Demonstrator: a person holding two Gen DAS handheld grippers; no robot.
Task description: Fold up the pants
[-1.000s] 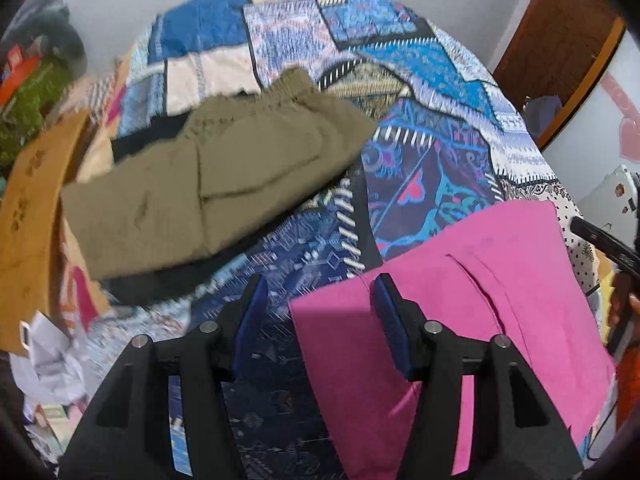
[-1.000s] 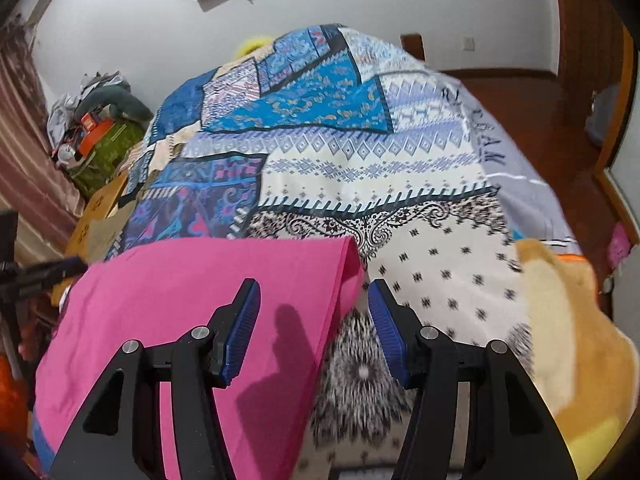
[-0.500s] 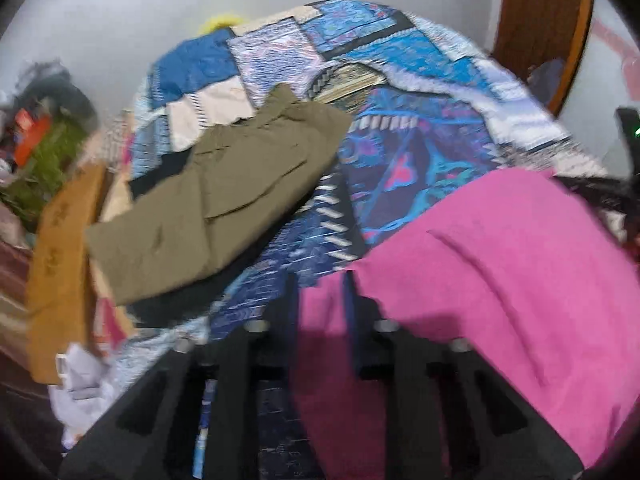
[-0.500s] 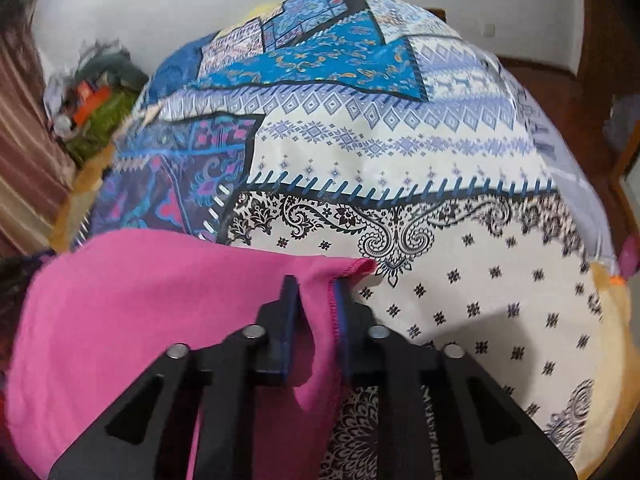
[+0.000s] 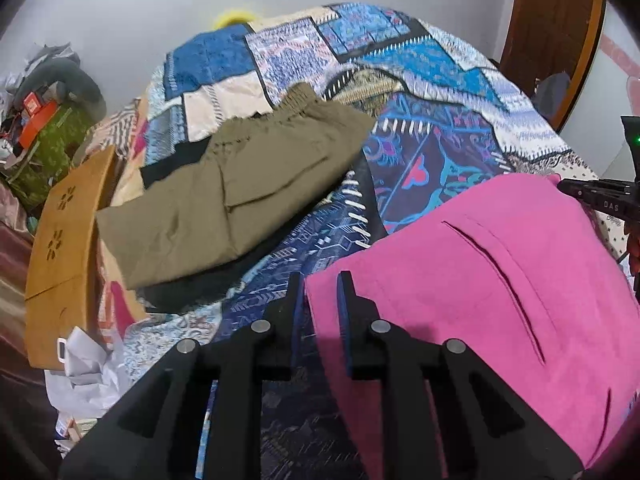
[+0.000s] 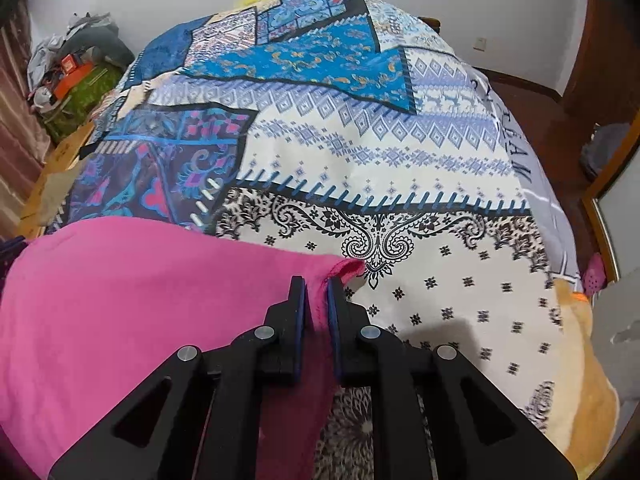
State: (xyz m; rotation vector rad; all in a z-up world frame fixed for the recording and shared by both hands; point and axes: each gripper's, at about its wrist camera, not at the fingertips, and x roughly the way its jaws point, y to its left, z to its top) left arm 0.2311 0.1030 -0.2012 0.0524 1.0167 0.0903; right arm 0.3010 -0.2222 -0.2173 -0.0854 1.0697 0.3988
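The pink pants lie on the patterned bedspread, with a pocket slit showing on top. My left gripper is shut on their near left corner. In the right wrist view the pink pants fill the lower left, and my right gripper is shut on their right corner, which is lifted a little off the bedspread. The right gripper's body shows at the right edge of the left wrist view.
Folded olive pants lie on a dark garment at the bed's far left. A brown cardboard box and crumpled white paper sit left of the bed. Clutter is piled by the wall. A yellow-orange plush blanket lies at the right.
Both grippers went from open to shut on the pink pants' corners. The pants' near edge has lifted and bunched upward.
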